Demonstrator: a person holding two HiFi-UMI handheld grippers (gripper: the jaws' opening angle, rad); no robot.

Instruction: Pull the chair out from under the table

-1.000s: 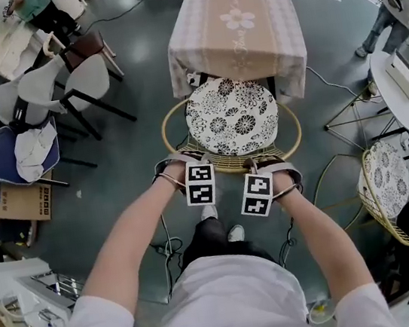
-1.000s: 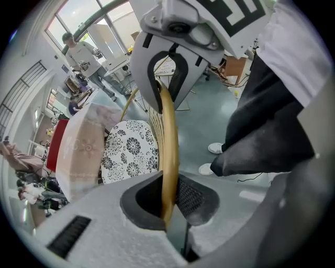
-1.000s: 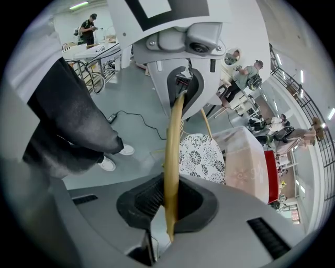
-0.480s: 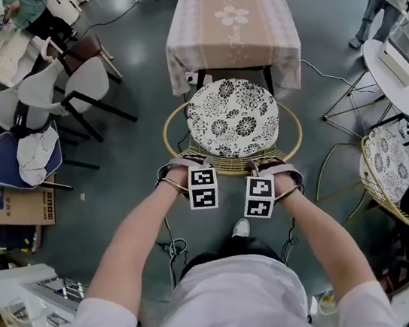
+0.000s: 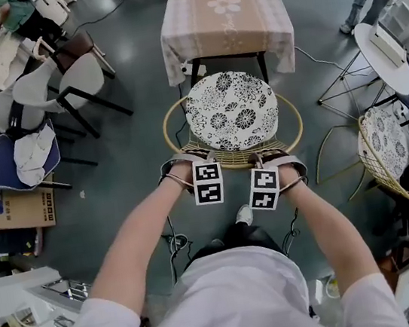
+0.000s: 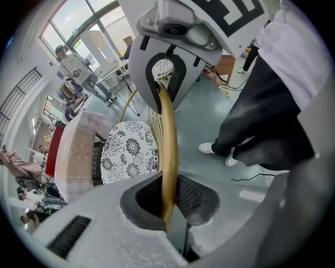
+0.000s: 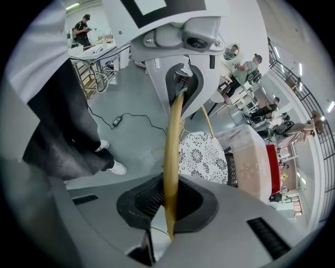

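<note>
Grey workshop floor (image 5: 137,169) all round, with the cloth-covered table (image 5: 224,11) ahead of me. Rattan chair (image 5: 295,124) is sitting between me and the table, its patterned cushion (image 5: 231,111) almost wholly showing and only its far edge lying at the cloth's hem; judging the pull as mostly done. I am holding the chair's rim (image 6: 167,141) with the left gripper (image 5: 204,172) and the right gripper (image 5: 262,169), side by side, both pairs of jaws clamping the thin cane. Risks I am noting: the cane is round and smooth, so it may be sliding through the pads if I tug hard; pulling from high on the back may be tipping the chair toward me; a cable (image 5: 172,241) is lying near my shoe (image 5: 244,215) and could be catching a leg.
</note>
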